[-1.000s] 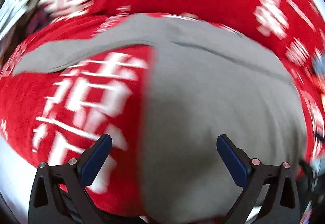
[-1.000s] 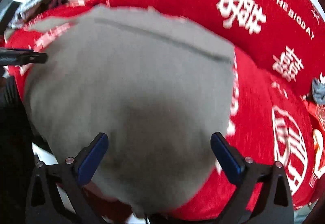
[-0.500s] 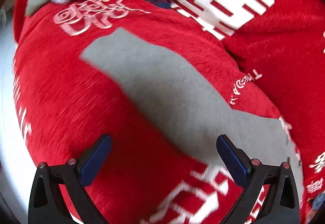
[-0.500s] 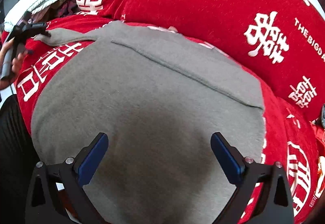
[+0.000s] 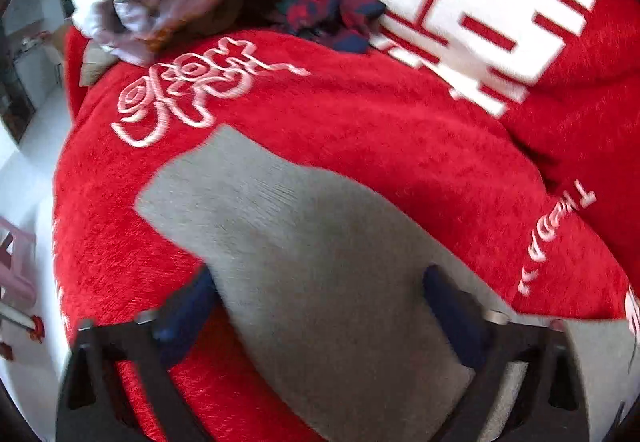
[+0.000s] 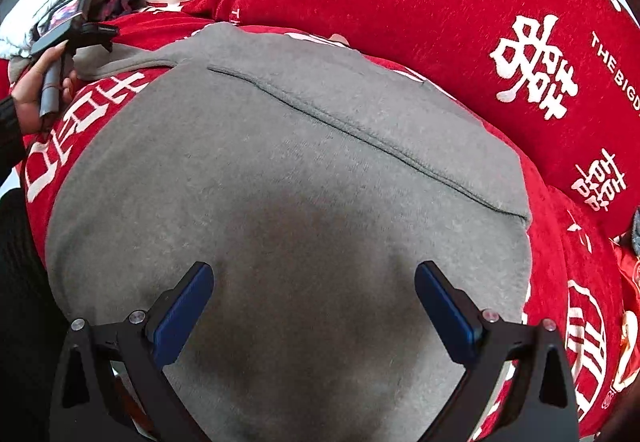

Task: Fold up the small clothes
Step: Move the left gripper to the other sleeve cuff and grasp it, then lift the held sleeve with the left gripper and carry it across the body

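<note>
My left gripper (image 5: 316, 306) had just been closing, its jaws straddling the sleeve (image 5: 288, 242) of the grey sweatshirt (image 6: 288, 209) though not yet pinching it. My right gripper (image 6: 314, 302) hung spread above the body, which lay flat on the red blanket (image 6: 400, 1). I judged the sleeve fold was beginning; next, a firm pinch and a carry across.

Bright, even daylight in both views. Strong fisheye bending and dark corners at the edges. Left wrist view smeared by motion blur, worst near the bottom. Right wrist view sharp, with a soft shadow on the grey garment (image 6: 288, 209) near the camera.
</note>
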`<state>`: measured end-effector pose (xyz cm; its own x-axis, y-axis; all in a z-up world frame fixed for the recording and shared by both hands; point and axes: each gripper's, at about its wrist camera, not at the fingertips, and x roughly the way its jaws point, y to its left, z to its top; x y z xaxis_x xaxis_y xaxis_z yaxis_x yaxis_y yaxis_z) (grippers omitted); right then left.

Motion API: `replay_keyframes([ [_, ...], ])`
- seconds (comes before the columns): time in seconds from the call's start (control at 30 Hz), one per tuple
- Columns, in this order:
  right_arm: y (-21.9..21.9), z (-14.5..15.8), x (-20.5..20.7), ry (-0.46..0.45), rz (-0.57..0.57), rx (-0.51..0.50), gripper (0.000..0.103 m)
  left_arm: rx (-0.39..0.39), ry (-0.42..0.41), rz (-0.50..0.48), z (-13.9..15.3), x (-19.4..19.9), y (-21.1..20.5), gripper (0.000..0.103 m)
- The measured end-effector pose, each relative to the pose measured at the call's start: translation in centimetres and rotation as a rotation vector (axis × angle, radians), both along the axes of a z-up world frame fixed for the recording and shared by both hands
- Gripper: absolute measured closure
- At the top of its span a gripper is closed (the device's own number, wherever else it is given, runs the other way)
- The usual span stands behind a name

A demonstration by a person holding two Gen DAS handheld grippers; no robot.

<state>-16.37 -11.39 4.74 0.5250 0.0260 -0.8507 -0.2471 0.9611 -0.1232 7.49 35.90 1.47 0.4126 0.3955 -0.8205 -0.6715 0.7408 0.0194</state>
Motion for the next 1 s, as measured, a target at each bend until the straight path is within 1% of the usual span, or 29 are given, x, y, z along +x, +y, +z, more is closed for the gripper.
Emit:
replay_keyframes([
  [0.03, 0.0, 0.1, 0.3, 0.0, 0.0, -0.001, 0.002, 0.021, -0.015, 0.017, 0.3, -0.4, 0.2, 0.042],
  [0.07, 0.2, 0.2, 0.7, -0.002, 0.001, -0.001, 0.002, 0.008, -0.033, 0.018, 0.4, -0.4, 0.6, 0.047],
  [0.1, 0.4, 0.3, 1.1, -0.006, 0.007, 0.0, 0.002, 0.0, -0.043, 0.021, 0.5, -0.7, 0.7, 0.061],
  [0.13, 0.6, 0.5, 1.5, -0.012, 0.015, 0.0, 0.002, -0.013, -0.056, 0.021, 0.7, -0.8, 1.1, 0.074],
  [0.17, 1.0, 0.8, 1.9, -0.019, 0.025, -0.004, 0.002, -0.043, -0.074, 0.017, 0.7, -1.1, 1.6, 0.076],
  [0.23, 1.7, 1.3, 2.9, -0.038, 0.046, -0.017, 0.002, -0.073, -0.088, 0.018, 0.9, -1.3, 2.1, 0.088],
  [0.3, 2.6, 1.8, 4.2, -0.038, 0.039, -0.013, 0.002, -0.112, -0.104, 0.017, 1.0, -1.7, 2.5, 0.089],
  [0.4, 4.3, 2.7, 7.2, -0.056, 0.057, 0.033, 0.002, -0.159, -0.129, 0.029, 1.3, -2.4, 3.0, 0.089],
  [0.5, 6.8, 3.1, 11.5, -0.061, 0.048, 0.088, 0.002, -0.171, -0.137, 0.023, 1.5, -3.0, 3.1, 0.089],
  [0.6, 9.5, 2.8, 15.8, -0.046, 0.013, 0.14, 0.002, -0.124, -0.136, 0.003, 1.9, -3.5, 2.7, 0.089],
  [0.7, 12.3, 1.1, 19.5, -0.002, -0.035, 0.157, 0.002, -0.078, -0.136, -0.021, 2.3, -3.9, 2.2, 0.089],
  [0.77, 14.5, -0.2, 21.4, 0.015, -0.06, 0.126, 0.002, -0.048, -0.138, -0.039, 2.5, -4.0, 1.8, 0.089],
  [0.87, 17.8, -2.0, 22.9, 0.014, -0.051, 0.038, 0.002, -0.006, -0.144, -0.057, 2.9, -4.2, 1.3, 0.089],
  [0.93, 19.9, -2.8, 23.4, 0.019, -0.03, 0.016, 0.003, 0.023, -0.145, -0.065, 3.2, -4.2, 0.9, 0.089],
  [0.97, 20.5, -2.7, 23.6, 0.007, -0.028, 0.011, 0.002, 0.036, -0.146, -0.068, 3.4, -4.1, 0.8, 0.089],
  [1.0, 21.2, -2.4, 24.0, 0.016, -0.01, 0.021, 0.002, 0.044, -0.147, -0.069, 3.6, -4.1, 0.7, 0.089],
])
